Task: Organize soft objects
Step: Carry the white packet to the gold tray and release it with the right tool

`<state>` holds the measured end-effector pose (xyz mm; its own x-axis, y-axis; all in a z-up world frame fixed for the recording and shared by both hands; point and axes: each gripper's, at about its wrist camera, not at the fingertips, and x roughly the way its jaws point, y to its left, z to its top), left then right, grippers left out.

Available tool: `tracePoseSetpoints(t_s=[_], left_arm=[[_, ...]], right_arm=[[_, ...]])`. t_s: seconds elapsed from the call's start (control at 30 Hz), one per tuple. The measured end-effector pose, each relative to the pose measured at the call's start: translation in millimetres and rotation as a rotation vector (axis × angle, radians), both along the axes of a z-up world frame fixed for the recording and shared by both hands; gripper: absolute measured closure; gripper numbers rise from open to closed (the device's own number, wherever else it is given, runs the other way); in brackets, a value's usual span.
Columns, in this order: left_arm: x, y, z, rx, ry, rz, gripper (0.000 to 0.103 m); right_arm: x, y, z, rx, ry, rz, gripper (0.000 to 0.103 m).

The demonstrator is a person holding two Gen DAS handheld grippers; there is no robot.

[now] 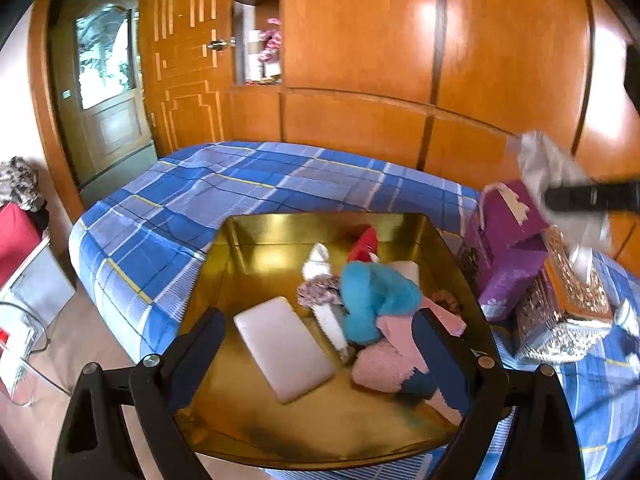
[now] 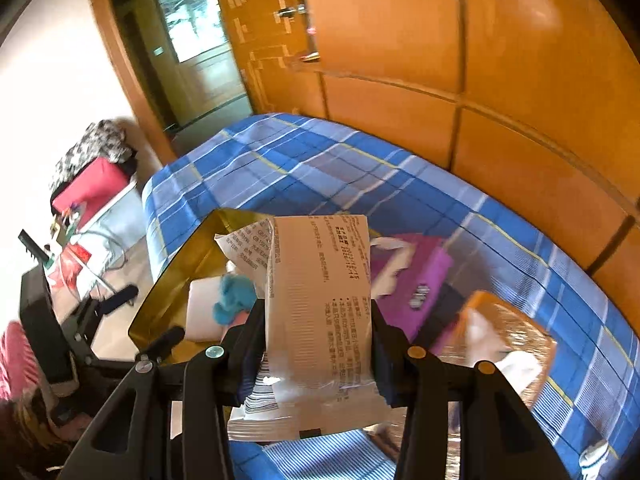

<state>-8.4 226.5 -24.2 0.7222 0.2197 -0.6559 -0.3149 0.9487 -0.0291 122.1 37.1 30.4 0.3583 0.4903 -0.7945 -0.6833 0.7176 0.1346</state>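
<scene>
Over bed (image 2: 320, 168), packet (image 2: 320, 300) lengthwise along tongs (image 2: 320, 344)

Gold box (image 1: 256, 232) on the bed (image 1: 240, 176): open top, free entry from above. Left half of its floor bare except for a flat white pad (image 1: 282, 354); right half crowded with a heap of soft things (image 1: 372, 304). Right of the box, just beside its wall: purple carton (image 1: 508, 252) and patterned tissue box (image 1: 568, 312), blocking that side. Bed surface behind the box bare up to the wooden wardrobe (image 1: 400, 40). Floor (image 1: 88, 344) left of the bed cluttered.
</scene>
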Motion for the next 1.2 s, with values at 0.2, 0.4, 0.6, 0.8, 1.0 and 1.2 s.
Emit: tracePoseSetpoints(t_s=[0.2, 0.4, 0.6, 0.8, 1.0, 1.2], left_arm=[[-7, 25, 5, -0.008, -0.023, 0.078, 0.008], [-8, 33, 2, -0.017, -0.020, 0.097, 0.008], [-8, 28, 0, -0.017, -0.015, 0.079, 0.008], [-6, 24, 0, -0.021, -0.015, 0.067, 0.008], [-8, 19, 2, -0.014, -0.023, 0.057, 0.008], [-9, 17, 4, -0.016, -0.029, 0.049, 0.008]], right_arm=[[-15, 48, -34, -0.060, 0.013, 0.064, 0.057], [5, 96, -77, -0.204, -0.051, 0.002, 0.057], [15, 115, -115, -0.274, -0.008, -0.015, 0.054], [8, 105, -119, -0.239, 0.011, -0.019, 0.054], [0, 96, -106, -0.185, -0.022, -0.050, 0.053], [-8, 87, -91, -0.156, -0.070, -0.071, 0.053]])
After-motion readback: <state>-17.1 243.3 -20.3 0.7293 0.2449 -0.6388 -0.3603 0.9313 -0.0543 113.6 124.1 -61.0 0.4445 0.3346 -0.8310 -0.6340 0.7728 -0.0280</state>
